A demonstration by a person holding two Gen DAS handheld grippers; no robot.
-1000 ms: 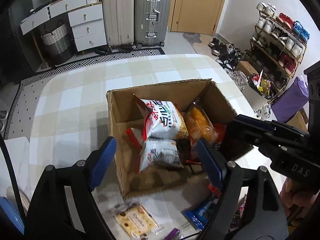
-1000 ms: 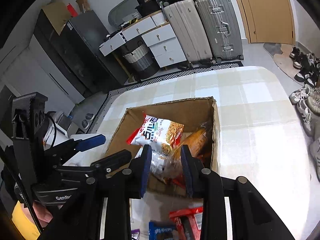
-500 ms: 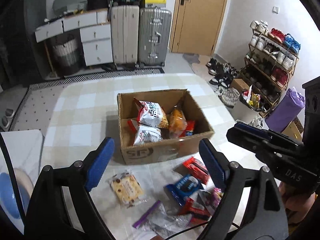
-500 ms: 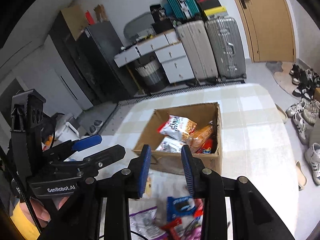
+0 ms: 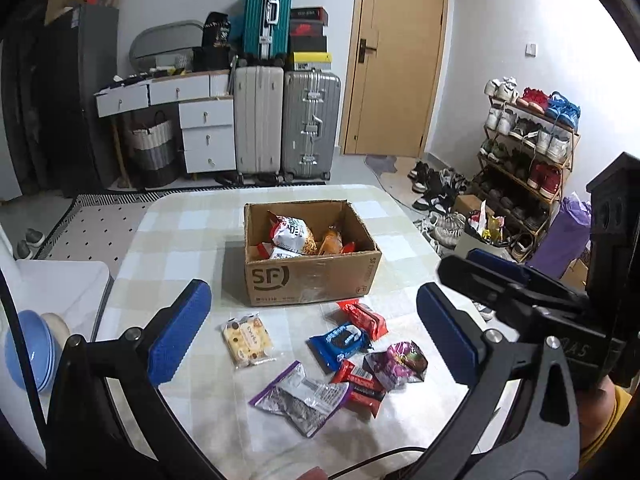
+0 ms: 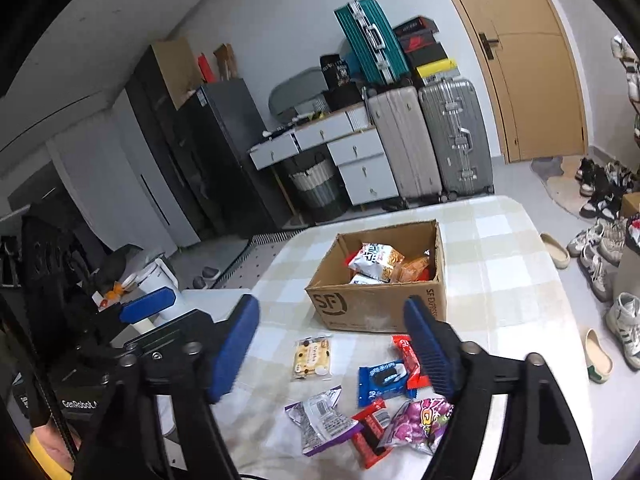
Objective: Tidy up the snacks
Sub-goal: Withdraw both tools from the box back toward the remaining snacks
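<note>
A cardboard box (image 5: 312, 276) (image 6: 372, 308) stands mid-table with several snack bags inside. In front of it loose snacks lie on the checked cloth: a yellow biscuit pack (image 5: 248, 336) (image 6: 313, 359), a blue cookie pack (image 5: 340, 340) (image 6: 384, 378), a red pack (image 5: 366, 316), a purple candy bag (image 5: 400, 362) (image 6: 420, 420), a silver-purple pouch (image 5: 304, 398) (image 6: 320, 420) and red bars (image 5: 360, 388). My left gripper (image 5: 316, 332) hangs over the snacks, jaws opening wide, nothing between them. My right gripper (image 6: 332, 348) is also opening, empty, and appears at the right in the left wrist view.
The checked table (image 5: 180, 240) has bare cloth around the box. Left of it a white seat carries blue bowls (image 5: 28, 356). Behind stand suitcases (image 5: 288, 124), white drawers (image 5: 200, 128) and a door (image 5: 396, 60). A shoe rack (image 5: 528, 144) and shoes on the floor are at right.
Both grippers pulled back and up from the box, so the loose snacks came into view. The right gripper went from nearly shut to wide open; the left opened wider.
</note>
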